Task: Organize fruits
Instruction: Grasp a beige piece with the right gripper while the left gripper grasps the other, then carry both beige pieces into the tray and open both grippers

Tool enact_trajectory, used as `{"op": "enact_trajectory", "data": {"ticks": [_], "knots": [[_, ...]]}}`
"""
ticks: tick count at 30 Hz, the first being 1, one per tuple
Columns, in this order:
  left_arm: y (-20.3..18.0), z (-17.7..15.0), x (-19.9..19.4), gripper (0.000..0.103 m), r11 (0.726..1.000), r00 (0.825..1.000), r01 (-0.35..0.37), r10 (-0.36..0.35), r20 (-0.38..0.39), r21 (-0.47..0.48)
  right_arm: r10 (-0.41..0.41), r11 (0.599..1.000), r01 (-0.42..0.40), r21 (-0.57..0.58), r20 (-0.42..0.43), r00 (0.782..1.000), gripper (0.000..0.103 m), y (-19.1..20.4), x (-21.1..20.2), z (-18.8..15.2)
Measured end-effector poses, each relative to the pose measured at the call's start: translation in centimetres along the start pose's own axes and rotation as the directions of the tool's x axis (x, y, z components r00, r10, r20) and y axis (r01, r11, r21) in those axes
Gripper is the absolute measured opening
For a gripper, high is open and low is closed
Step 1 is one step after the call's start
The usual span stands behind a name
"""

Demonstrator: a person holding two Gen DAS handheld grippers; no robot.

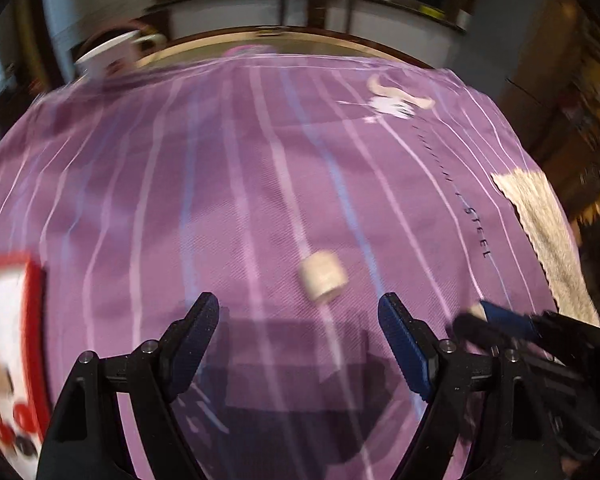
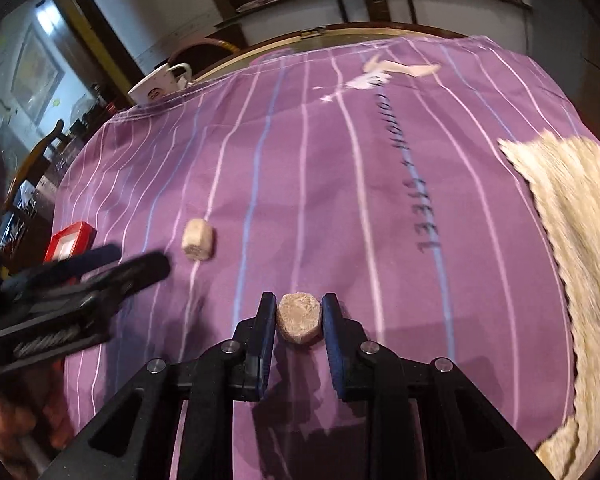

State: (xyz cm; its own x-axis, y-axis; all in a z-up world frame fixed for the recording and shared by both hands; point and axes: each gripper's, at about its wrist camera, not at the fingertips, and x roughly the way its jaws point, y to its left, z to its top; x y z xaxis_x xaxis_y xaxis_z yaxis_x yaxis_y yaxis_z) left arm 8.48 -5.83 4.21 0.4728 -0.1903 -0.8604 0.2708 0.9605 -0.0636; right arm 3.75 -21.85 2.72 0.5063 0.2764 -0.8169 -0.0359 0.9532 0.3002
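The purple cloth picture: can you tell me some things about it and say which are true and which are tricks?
1. The right tongs are shut on a brownish lump. True.
2. The left tongs are squeezing the pale lump. False: they are open, and the pale lump lies loose on the cloth just ahead of them.
3. The cloth is purple with thin light stripes. True.
4. The white mug stands in the middle of the cloth. False: it sits at the far edge.
5. A fluffy cream towel lies on the right side of the cloth. True.
6. The red-edged box is between the right tongs. False: it is off to the left.
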Motion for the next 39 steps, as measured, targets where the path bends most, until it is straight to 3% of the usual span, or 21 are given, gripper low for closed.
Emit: {"op": "enact_trajectory", "data": {"ticks": [2,4,5,6,8,16,21,25,28,35,39], "knots": [[-1.1,0.5,1.2,0.080,0.999,1.000,0.004,-0.004,-0.011,0.042,-0.003,1.000,0.003,0.019,-0.001,1.000,0.025,-0.6,-0.4,-0.5],[-1.8,0.8,2.5,0.065,0.997,0.999,-0.009,0.012,-0.035,0.079,-0.008,0.999,0.008,0.035,0.000,1.000,0.025,-1.1,-0.8,-0.9],[-2.1,0.9,3.2,0.047,0.995,0.998,-0.011,0.016,-0.054,0.095,-0.009,0.999,0.009,0.039,0.003,1.000,0.025,-1.2,-1.1,-1.1],[-2.2,0.9,3.6,0.037,0.994,0.998,-0.019,0.026,-0.063,0.103,-0.011,0.999,0.010,0.041,0.004,1.000,0.025,-1.3,-1.3,-1.2],[-2.4,0.9,3.5,0.027,0.993,0.998,-0.032,0.038,-0.047,0.113,-0.016,0.999,0.016,0.041,0.009,1.000,0.025,-1.5,-1.8,-1.4],[-2.1,0.0,-0.3,0.027,0.997,1.000,0.005,-0.005,-0.004,0.072,-0.094,0.985,0.085,0.148,0.055,0.994,0.025,-4.3,-5.0,-1.0],[0.1,-2.1,-4.5,0.027,0.999,0.998,0.047,-0.046,0.033,-0.002,-0.057,0.992,0.047,0.120,0.075,0.996,0.025,-1.6,-6.1,-0.9],[4.9,-4.5,-7.9,0.027,0.994,0.998,0.034,-0.029,0.051,-0.108,0.003,0.999,-0.006,0.054,0.058,0.998,0.025,3.3,-5.3,-1.0],[9.9,-6.9,-10.6,0.027,0.981,0.997,-0.031,0.043,0.061,-0.193,0.043,0.999,-0.043,-0.011,0.047,0.998,0.025,7.8,-4.6,-1.1],[22.6,-14.2,-15.1,0.027,0.899,0.973,-0.211,0.229,0.001,-0.384,0.155,0.973,-0.156,-0.169,-0.018,0.988,0.025,20.1,-2.4,-2.9],[27.2,-17.6,-16.4,0.027,0.867,0.967,-0.244,0.252,-0.040,-0.434,0.205,0.944,-0.218,-0.246,-0.080,0.976,0.025,26.2,-0.9,-4.9]]}}
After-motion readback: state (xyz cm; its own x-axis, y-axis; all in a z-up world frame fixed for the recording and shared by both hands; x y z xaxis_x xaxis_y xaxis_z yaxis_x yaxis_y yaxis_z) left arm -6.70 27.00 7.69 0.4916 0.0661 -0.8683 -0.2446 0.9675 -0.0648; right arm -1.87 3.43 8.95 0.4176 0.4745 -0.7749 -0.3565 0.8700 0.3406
